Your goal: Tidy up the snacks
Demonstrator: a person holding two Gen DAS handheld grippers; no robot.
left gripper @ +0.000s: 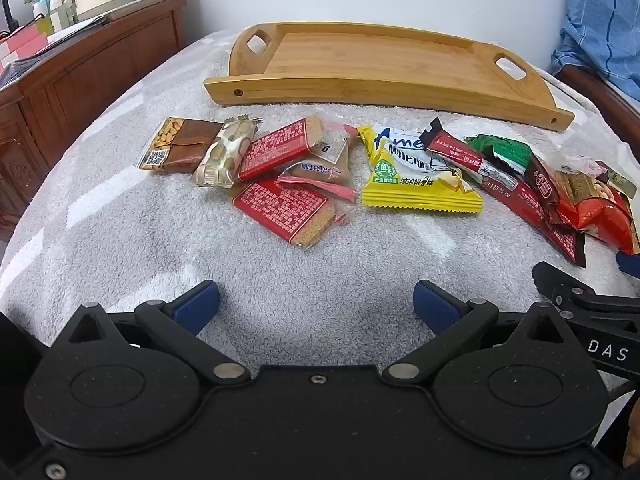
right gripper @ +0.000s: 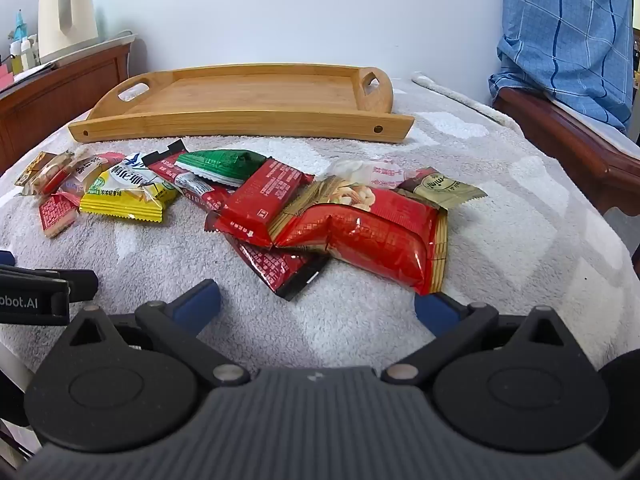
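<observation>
Several wrapped snacks lie in a row on a grey towel. Among them are a brown peanut bar, two red biscuit packs, a yellow packet, a green packet and a large red nut bag. An empty bamboo tray sits behind them. My left gripper stands open over bare towel in front of the biscuit packs. My right gripper is open too, just short of the nut bag, its right pad near the bag's corner.
A dark wooden cabinet with a cream kettle and bottles stands at the left. A wooden rail with blue checked cloth borders the right. Each gripper shows at the other view's edge.
</observation>
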